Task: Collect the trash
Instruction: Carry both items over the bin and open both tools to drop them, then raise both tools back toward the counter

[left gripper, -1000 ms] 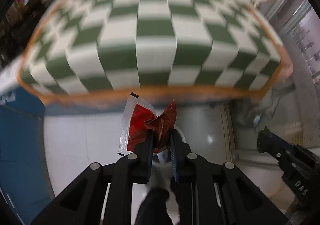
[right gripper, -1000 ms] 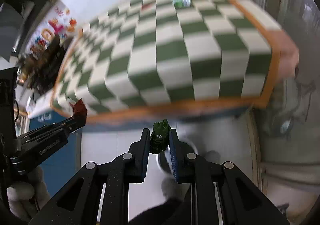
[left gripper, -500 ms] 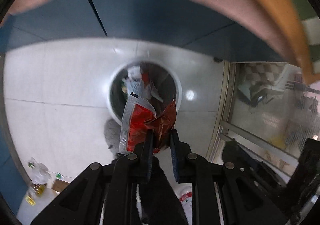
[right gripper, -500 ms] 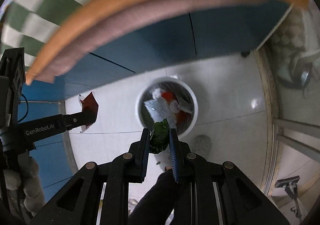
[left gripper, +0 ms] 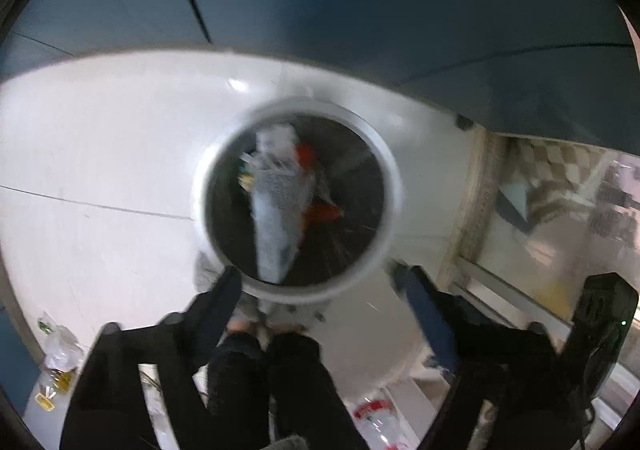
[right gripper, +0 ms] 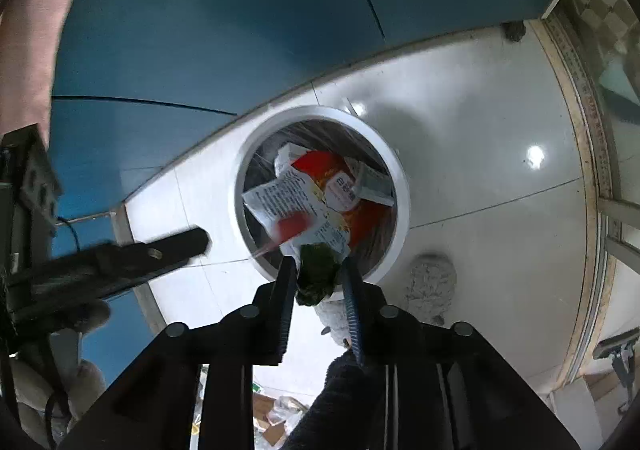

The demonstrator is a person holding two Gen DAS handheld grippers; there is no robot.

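A white round trash bin (left gripper: 396, 185) stands on the pale tiled floor below both grippers, holding several wrappers. In the left wrist view my left gripper (left gripper: 316, 282) is wide open and empty above the bin's near rim. The red and silver wrapper (left gripper: 276, 226) falls blurred inside the bin; it also shows in the right wrist view (right gripper: 290, 228). In the right wrist view my right gripper (right gripper: 318, 270) holds a crumpled green wrapper (right gripper: 316, 274) between its jaws over the bin's (right gripper: 402, 209) near rim. The left gripper (right gripper: 176, 246) shows at the left, beside the bin.
Blue cabinet fronts (right gripper: 200, 29) rise behind the bin. The person's legs (left gripper: 256, 378) and a grey slipper (right gripper: 432, 286) are near the bin. Plastic bottles (left gripper: 372, 422) and bags (left gripper: 56, 354) lie on the floor. A glass door frame (right gripper: 588, 169) runs along the right.
Both grippers swung from the checkered table down over the bin. My left gripper opened and let go of the red wrapper, which is dropping into the bin. The right still holds the green wrapper.
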